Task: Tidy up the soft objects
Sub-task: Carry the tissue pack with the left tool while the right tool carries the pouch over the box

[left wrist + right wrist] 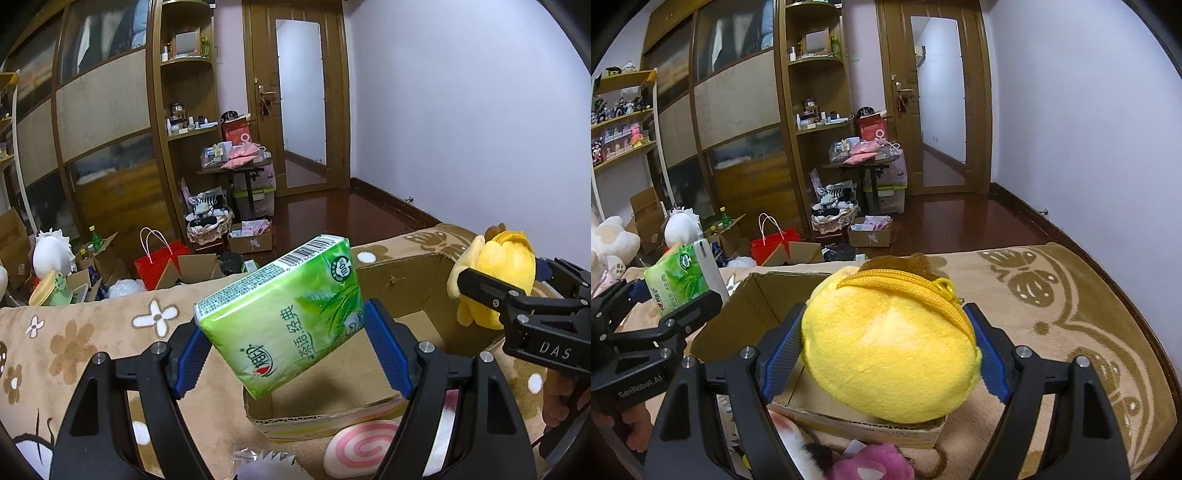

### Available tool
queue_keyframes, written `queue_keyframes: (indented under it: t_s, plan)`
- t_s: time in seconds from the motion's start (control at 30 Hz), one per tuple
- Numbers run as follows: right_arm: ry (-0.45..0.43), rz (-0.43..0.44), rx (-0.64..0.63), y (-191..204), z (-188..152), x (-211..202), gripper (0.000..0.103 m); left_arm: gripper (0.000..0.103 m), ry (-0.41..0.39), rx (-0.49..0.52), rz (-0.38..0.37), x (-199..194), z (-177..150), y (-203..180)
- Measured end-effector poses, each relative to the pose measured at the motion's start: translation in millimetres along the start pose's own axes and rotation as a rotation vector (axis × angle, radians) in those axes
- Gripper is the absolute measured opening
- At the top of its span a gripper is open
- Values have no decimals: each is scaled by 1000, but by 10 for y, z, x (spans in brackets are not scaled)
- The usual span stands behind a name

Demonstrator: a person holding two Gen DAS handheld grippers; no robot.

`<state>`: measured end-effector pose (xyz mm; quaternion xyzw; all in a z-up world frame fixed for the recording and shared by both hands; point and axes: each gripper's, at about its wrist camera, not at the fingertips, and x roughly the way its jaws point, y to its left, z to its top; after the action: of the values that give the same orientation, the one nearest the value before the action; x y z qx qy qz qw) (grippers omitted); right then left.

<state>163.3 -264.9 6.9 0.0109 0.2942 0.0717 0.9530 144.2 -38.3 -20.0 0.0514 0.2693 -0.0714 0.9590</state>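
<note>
My left gripper (284, 347) is shut on a green tissue pack (284, 314) and holds it tilted above the open cardboard box (402, 266). My right gripper (888, 350) is shut on a yellow plush pouch with a zipper (886, 354), held over the right side of the same box (757, 295). The left wrist view shows the pouch (495, 273) in the right gripper (517, 295) at the box's right edge. The right wrist view shows the tissue pack (679, 277) in the left gripper (661, 299) at the box's left edge.
The box sits on a beige flowered blanket (74, 332). A pink-and-white swirl plush (362, 446) lies in front of the box. A pink plush (875, 465) lies at the near edge. Beyond the bed are cartons, a red bag (159, 258) and shelves.
</note>
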Motion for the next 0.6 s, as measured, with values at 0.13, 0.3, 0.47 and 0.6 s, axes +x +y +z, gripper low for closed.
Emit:
queue_keyframes:
  t_s: [0.13, 0.3, 0.47, 0.6]
  plan:
    - [19, 24, 11, 0, -18, 54, 87, 79, 28, -3, -12, 87, -5, 7]
    - [27, 65, 47, -6, -20, 67, 88, 79, 55, 13, -30, 154, -51, -41]
    - [34, 81, 48, 3, -28, 77, 90, 79, 76, 20, -43, 198, -86, -65]
    - [59, 100, 47, 7, -59, 141, 91, 80, 100, 17, -47, 233, -113, -69]
